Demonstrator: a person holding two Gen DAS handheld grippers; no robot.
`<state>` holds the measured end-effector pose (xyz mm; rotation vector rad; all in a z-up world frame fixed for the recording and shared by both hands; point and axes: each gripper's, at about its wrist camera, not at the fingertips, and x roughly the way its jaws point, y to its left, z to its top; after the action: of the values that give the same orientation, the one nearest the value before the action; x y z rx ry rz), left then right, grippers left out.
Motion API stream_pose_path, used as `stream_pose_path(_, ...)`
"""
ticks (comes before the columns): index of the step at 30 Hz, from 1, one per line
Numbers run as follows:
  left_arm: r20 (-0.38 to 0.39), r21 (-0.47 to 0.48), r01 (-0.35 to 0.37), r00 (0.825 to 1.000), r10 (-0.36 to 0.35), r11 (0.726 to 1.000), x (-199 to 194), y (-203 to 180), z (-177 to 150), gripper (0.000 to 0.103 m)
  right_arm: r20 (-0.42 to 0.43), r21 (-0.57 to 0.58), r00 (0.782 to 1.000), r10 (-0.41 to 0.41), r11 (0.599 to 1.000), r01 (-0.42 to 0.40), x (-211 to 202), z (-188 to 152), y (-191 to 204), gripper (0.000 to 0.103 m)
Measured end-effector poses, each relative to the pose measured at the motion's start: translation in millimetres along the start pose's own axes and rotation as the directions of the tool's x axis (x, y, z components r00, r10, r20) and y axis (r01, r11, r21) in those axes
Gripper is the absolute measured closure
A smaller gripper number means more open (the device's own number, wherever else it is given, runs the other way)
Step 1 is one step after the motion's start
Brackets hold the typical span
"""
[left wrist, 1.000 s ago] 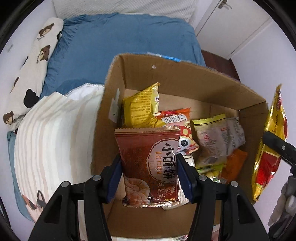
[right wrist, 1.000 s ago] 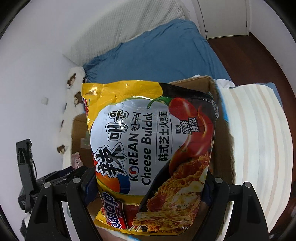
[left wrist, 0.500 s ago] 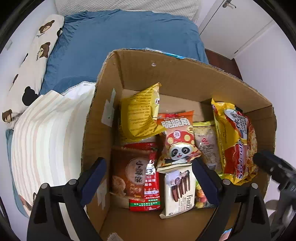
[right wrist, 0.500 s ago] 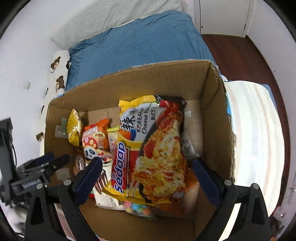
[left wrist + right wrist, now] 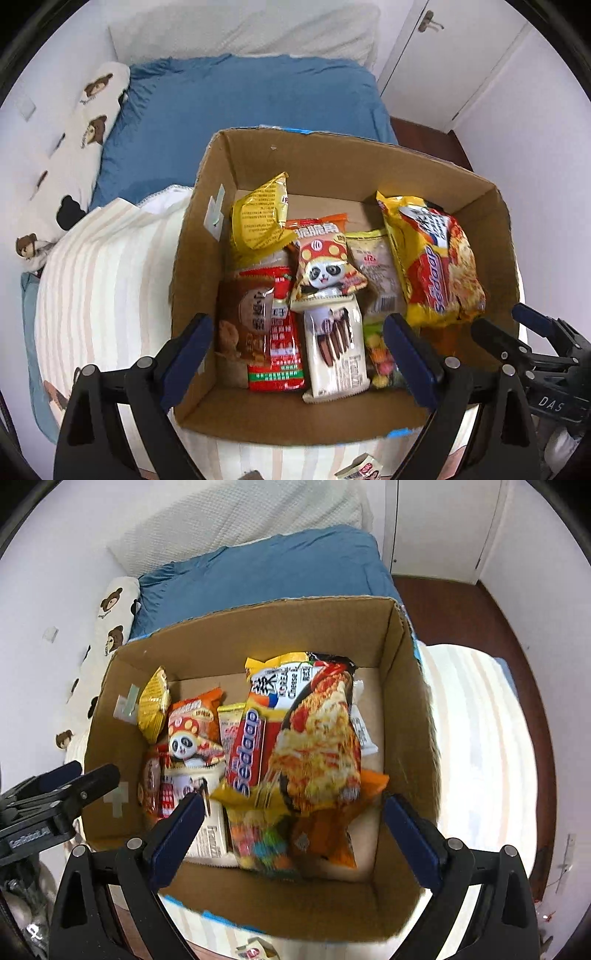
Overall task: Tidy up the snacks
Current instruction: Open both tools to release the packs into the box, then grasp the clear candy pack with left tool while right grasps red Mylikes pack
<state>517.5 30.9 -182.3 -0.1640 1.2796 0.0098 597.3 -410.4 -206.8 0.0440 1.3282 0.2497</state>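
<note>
Fig.: both claws above the cardboard box (image 5: 207,258), pointing steeply down into it.

L claw (image 5: 299,354): jaws wide apart, nothing btwn them. They have just been opening; the brown biscuit pack (image 5: 245,321) now lies in the box just ahead of the L-hand finger, flat on the floor beside a red sachet (image 5: 280,332). Directly ahead, btwn the fingers, sits a white wafer pack (image 5: 334,347), w/ the panda snack bag (image 5: 325,273) overlapping its far end. Further ahead and L, a yellow bag (image 5: 260,221) stands against the box wall.

R claw (image 5: 291,830): jaws also wide apart and empty, having just been opening. The big noodle pack (image 5: 306,734) lies straight ahead of it, tilted across other snacks, incl. an orange bag (image 5: 332,830) and a colourful candy bag (image 5: 262,845) nearest the claw.

Each claw shows at the edge of the other's view: R claw to the R of the L view, L claw to the L of the R view.

Progress (judged): most snacks visible are already in the box; both latest items released. Left: one small packet (image 5: 360,470) lies outside, on the striped bedding (image 5: 103,288) behind the near box wall, below the claws; likely next pick. Whether more remain out of view cannot be told. Contents are piled loosely, not sorted.
</note>
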Motion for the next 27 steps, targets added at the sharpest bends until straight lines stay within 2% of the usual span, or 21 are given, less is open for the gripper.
stream_pose_path(11, 0.147, 0.02, -0.041, 0.988, 0.038, 0.999, -52, -5, -57, 0.009, 0.122, -0.008, 0.992, -0.026, 1.0, 0.028, -53, -44, 9, 0.002)
stream_pose_path(17, 0.181, 0.031, -0.058, 0.982, 0.052, 0.998, -70, -8, -84, 0.009, 0.181, -0.009, 0.983, -0.019, 1.0, 0.021, -80, -70, 13, 0.002)
stream_pose_path(22, 0.227, 0.028, -0.07, 0.972, 0.062, 0.997, -89, -7, -102, 0.009, 0.223, -0.004, 0.975, -0.014, 1.0, 0.016, -103, -91, 13, 0.002)
stream_pose_path(27, 0.304, 0.035, -0.092, 0.95, 0.077, 0.995, -118, -11, -116, 0.009, 0.282, -0.007, 0.959, -0.029, 0.999, 0.033, -131, -110, 14, 0.002)
